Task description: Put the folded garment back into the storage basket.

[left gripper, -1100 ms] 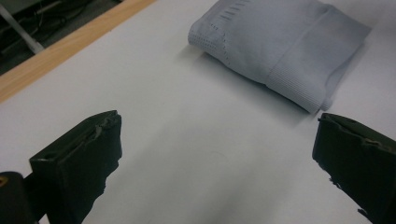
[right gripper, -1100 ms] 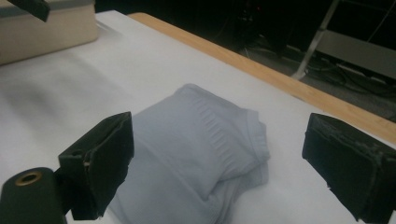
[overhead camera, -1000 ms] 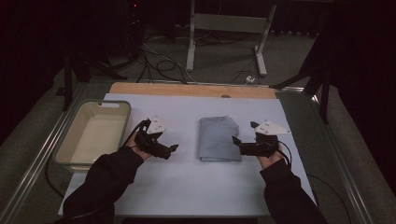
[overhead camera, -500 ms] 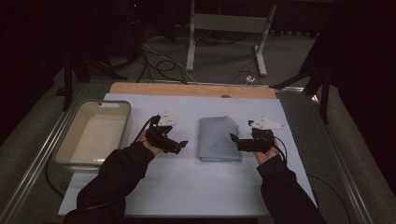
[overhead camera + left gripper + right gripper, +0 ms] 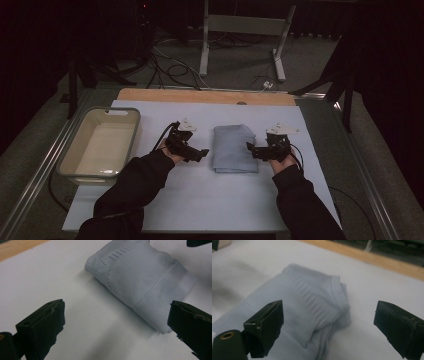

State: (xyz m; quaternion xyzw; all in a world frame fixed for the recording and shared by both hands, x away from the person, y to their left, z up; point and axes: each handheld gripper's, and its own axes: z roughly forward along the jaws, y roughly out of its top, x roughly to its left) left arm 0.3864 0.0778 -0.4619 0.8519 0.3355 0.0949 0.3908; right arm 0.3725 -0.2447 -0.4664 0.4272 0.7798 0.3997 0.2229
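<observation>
Folded pale blue knitted cloth (image 5: 234, 148) is seen lying flat on the white table cover (image 5: 210, 200), near the middle of it, between the two hand-held tools.

Nearest the camera in the high view, two dark sleeves come in from the bottom edge. The left gripper (image 5: 202, 153) is held just beside the cloth's left edge, with its jaws pointed at the cloth; compared with a second ago it has been brought clearly closer to the cloth, having earlier been held nearer the tub. In the left gripper view its jaws are spread wide, nothing is gripped, and the ribbed hem of the cloth (image 5: 147, 285) lies ahead between them.

The right gripper (image 5: 251, 148) is held at the cloth's right edge, whether touching or not cannot be told; its place has changed little since the earlier frames. In the right gripper view its jaws are likewise spread wide and empty, with the cloth (image 5: 302, 307) lying just beyond them.

The cloth itself has stayed in place.

Farther left, a shallow beige plastic tub (image 5: 67, 160) stands at the table's left side. Beyond the cloth, a light wooden strip (image 5: 205, 96) borders the far edge of the cover.
</observation>
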